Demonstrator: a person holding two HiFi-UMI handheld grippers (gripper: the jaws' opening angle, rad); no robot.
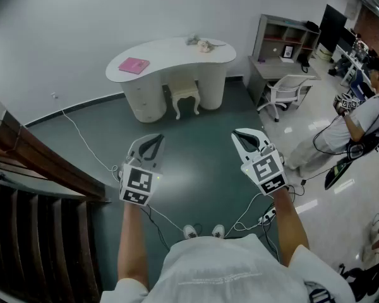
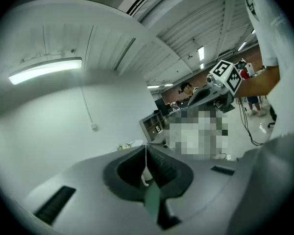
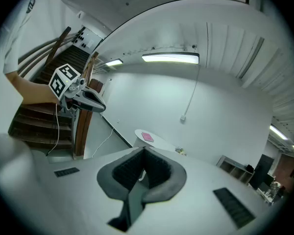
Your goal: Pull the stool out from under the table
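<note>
Currently the stool [image 1: 185, 97] is sitting tucked under the white desk [image 1: 170, 52], straight ahead and well apart across the floor [image 1: 202, 153]. Both empty with jaws pressed together, the left hand-held gripper [image 1: 153, 139] is hovering slightly nearer it than the right hand-held gripper [image 1: 246, 135].

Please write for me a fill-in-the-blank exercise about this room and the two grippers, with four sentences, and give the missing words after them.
1. The small white stool stands ___ the white curved table.
2. The flat book on that table is ___ in colour.
3. The left gripper and the right gripper both hold their fingers ___, with nothing between them.
4. The dark wooden staircase is on the person's ___ side.

Missing words: under; pink; shut; left.
</note>
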